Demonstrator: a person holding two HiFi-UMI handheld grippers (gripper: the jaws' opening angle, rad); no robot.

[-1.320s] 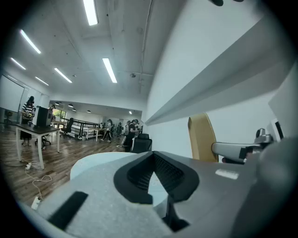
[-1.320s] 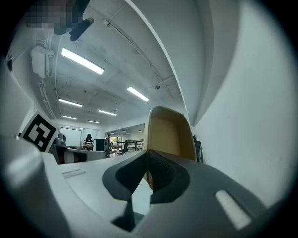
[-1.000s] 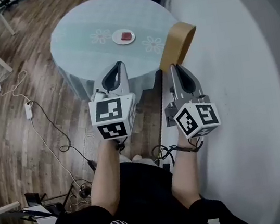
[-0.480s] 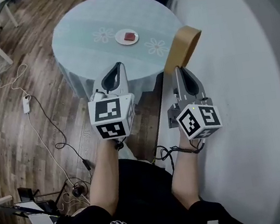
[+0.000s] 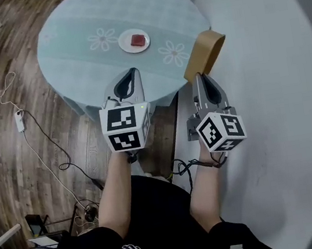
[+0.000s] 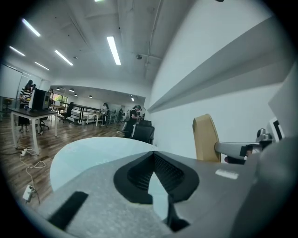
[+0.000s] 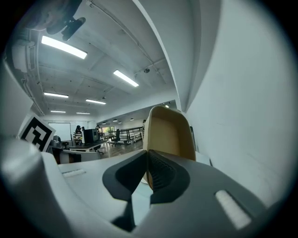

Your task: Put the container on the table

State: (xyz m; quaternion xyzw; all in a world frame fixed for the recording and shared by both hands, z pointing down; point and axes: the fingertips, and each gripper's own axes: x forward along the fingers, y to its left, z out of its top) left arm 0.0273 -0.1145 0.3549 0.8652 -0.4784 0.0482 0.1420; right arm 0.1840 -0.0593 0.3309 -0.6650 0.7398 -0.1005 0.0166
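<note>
A tan paper container point(image 5: 204, 53) hangs tilted in the air at the round table's right edge, beside the white wall. My right gripper point(image 5: 198, 77) is shut on its rim; in the right gripper view the container point(image 7: 170, 134) rises just beyond the closed jaws of that gripper point(image 7: 146, 155). The left gripper point(image 5: 130, 74) is shut with nothing in it and hovers at the near edge of the pale green table point(image 5: 71, 32). From the left gripper view, its jaws point(image 6: 153, 156) point over the table top point(image 6: 88, 151), with the container point(image 6: 205, 138) off to the right.
A white plate point(image 5: 134, 41) with a red piece on it sits at the table's middle, between flower prints. The white wall point(image 5: 277, 72) runs close along the right. Cables and a power strip point(image 5: 19, 121) lie on the wooden floor at left. Dark chairs point(image 6: 142, 132) stand behind the table.
Both grippers and the container have come closer to the table; the container now reaches the table's right edge. Both grippers stay shut as before.
</note>
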